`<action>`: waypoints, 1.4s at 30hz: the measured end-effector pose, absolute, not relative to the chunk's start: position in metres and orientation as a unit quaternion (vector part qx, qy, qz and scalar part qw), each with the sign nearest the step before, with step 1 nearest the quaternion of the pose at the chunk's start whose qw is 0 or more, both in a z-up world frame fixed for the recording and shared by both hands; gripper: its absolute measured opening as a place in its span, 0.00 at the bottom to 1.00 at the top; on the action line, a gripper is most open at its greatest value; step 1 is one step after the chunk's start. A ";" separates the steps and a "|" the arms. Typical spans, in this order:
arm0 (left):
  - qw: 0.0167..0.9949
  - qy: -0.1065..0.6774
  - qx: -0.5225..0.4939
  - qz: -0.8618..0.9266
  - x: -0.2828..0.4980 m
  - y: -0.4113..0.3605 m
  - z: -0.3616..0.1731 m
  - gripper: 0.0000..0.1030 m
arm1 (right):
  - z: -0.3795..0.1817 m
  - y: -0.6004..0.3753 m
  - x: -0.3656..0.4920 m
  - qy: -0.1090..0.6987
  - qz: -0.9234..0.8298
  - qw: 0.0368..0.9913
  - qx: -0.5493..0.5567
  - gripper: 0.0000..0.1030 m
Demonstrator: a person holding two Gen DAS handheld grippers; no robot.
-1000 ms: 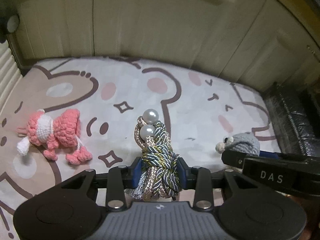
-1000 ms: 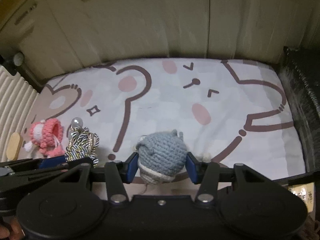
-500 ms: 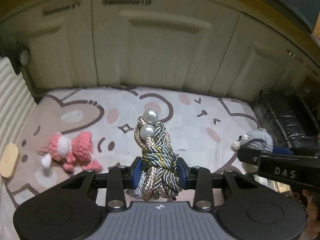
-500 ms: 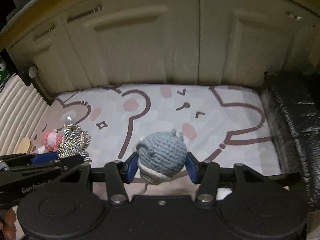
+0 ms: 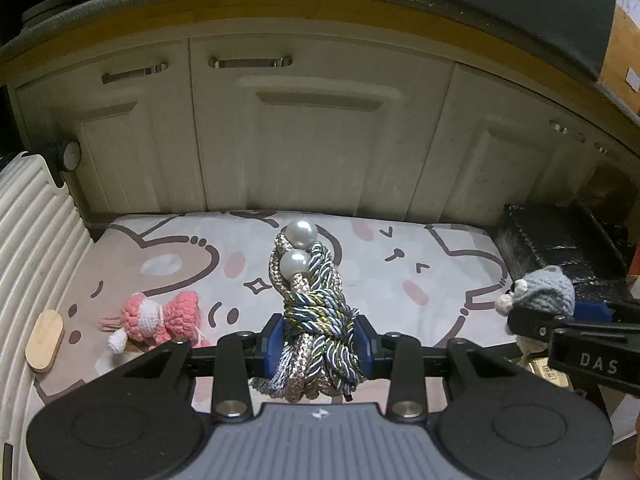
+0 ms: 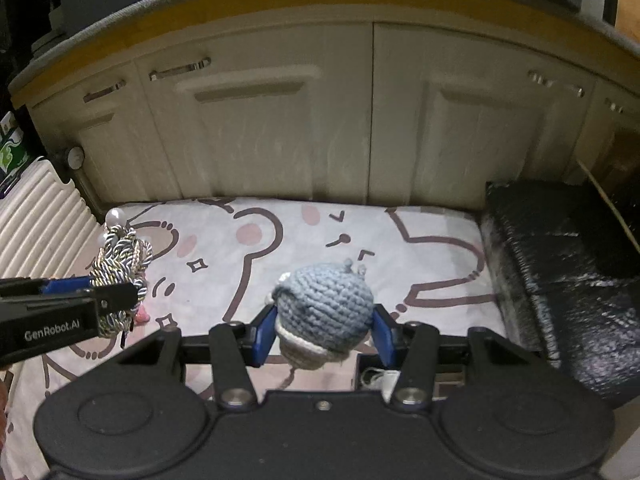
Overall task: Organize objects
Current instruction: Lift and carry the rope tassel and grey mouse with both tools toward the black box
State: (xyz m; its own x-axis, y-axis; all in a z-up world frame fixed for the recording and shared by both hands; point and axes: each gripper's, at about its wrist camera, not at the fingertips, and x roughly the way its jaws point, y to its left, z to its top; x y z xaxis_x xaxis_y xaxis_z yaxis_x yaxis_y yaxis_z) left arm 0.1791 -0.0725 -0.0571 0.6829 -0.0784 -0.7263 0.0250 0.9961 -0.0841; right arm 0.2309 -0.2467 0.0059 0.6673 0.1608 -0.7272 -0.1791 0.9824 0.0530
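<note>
My left gripper [image 5: 320, 338] is shut on a knotted grey, gold and silver rope bundle [image 5: 316, 320] with two pearl beads on top, held up above the cartoon mat [image 5: 240, 264]. The bundle also shows at the left of the right wrist view [image 6: 120, 268]. My right gripper [image 6: 324, 334] is shut on a grey-blue crochet toy [image 6: 324, 308], also seen at the right of the left wrist view [image 5: 540, 294]. A pink and white crochet toy [image 5: 160, 316] lies on the mat to the left.
Cream cabinet doors [image 5: 320, 140] stand behind the mat under a dark counter edge. A ribbed white case [image 5: 32, 248] lies at the left with a small wooden oval [image 5: 44, 340] beside it. A black box [image 6: 560, 272] stands at the right.
Both grippers have risen and pulled back with their loads. The mat looks smaller and farther, and the cabinet doors and counter edge have come into view.
</note>
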 end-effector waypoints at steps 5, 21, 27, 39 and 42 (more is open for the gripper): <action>0.918 0.394 -0.043 -0.030 0.172 -0.075 -0.053 0.38 | 0.018 -0.256 0.219 0.385 0.094 0.918 -0.001 0.50; 0.915 0.381 -0.059 -0.119 0.162 -0.142 -0.038 0.38 | 0.035 -0.324 0.192 0.368 0.056 0.928 0.018 0.50; 0.903 0.392 -0.068 -0.159 0.166 -0.176 -0.044 0.38 | 0.024 -0.354 0.188 0.386 0.043 0.921 0.035 0.50; 0.878 0.417 -0.097 -0.212 0.182 -0.224 -0.063 0.38 | -0.018 -0.399 0.189 0.441 0.044 0.895 0.061 0.50; 0.874 0.422 -0.107 -0.215 0.187 -0.226 -0.066 0.38 | -0.029 -0.398 0.195 0.442 0.060 0.893 0.052 0.50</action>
